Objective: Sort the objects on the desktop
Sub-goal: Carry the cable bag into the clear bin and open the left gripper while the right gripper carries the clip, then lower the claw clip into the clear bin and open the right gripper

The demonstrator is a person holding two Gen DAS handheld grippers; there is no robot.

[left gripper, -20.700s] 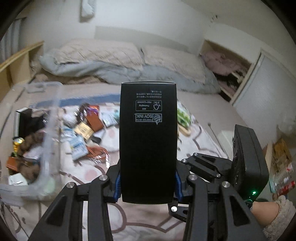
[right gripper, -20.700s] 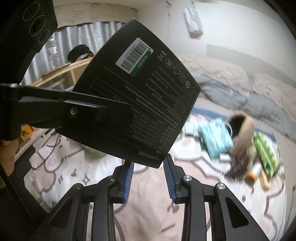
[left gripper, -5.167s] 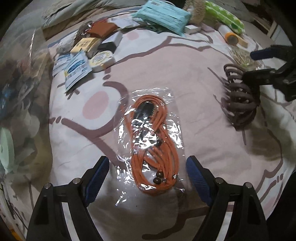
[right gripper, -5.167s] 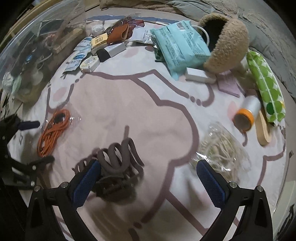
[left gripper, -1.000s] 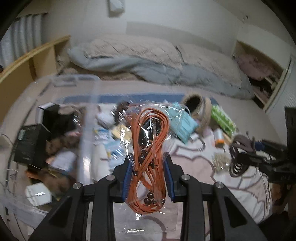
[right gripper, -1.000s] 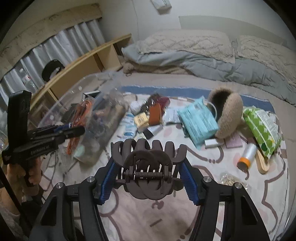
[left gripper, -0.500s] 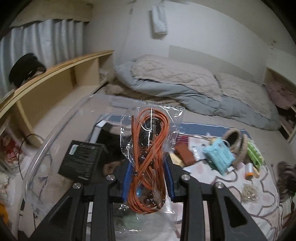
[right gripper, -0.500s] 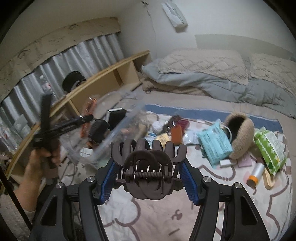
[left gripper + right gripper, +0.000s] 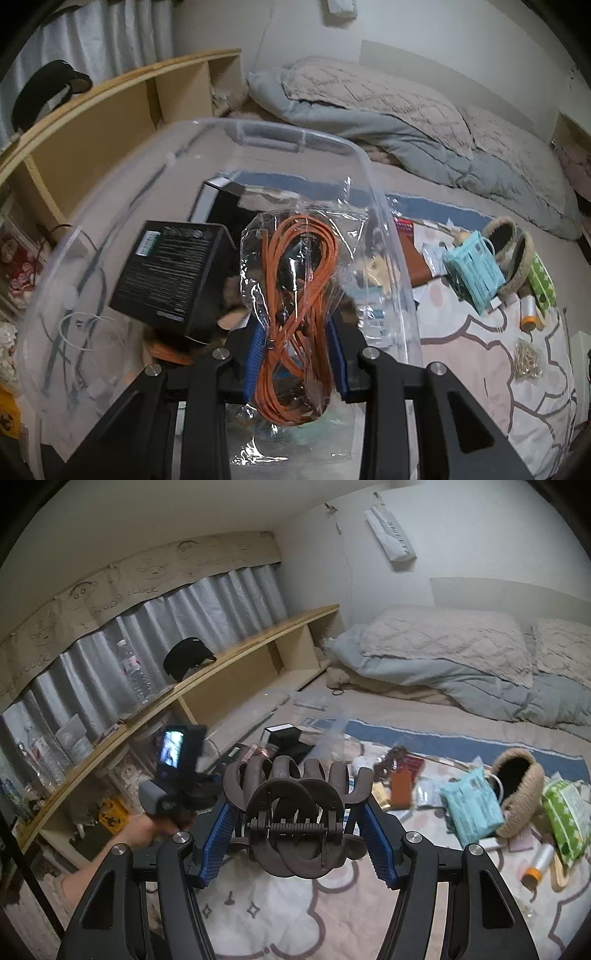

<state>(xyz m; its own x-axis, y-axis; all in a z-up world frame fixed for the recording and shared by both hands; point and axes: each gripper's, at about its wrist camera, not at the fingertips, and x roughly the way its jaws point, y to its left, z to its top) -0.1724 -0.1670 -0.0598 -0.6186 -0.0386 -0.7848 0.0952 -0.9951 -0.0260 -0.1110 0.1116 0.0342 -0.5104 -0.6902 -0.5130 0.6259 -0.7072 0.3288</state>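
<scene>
My left gripper (image 9: 297, 358) is shut on a clear bag of coiled orange cord (image 9: 295, 306), held over the open clear plastic bin (image 9: 354, 147). Inside the bin lies a black box (image 9: 171, 275) on other items. My right gripper (image 9: 297, 834) is shut on a large brown hair claw clip (image 9: 295, 812), raised above the patterned blanket (image 9: 280, 915). In the right wrist view the left gripper's body (image 9: 173, 771) and the hand (image 9: 144, 829) that holds it are at the left, beside the bin.
On the blanket lie a teal packet (image 9: 471, 805), a fuzzy tan pouch (image 9: 519, 790), a green dotted pack (image 9: 567, 819), an orange-capped tube (image 9: 537, 866) and a bag of rubber bands (image 9: 528, 360). A wooden shelf (image 9: 229, 672) runs along the left; bedding (image 9: 461, 664) lies behind.
The left gripper with the cord bag has moved left and down over the bin. The right gripper with the claw clip has risen and swung left, toward the shelf.
</scene>
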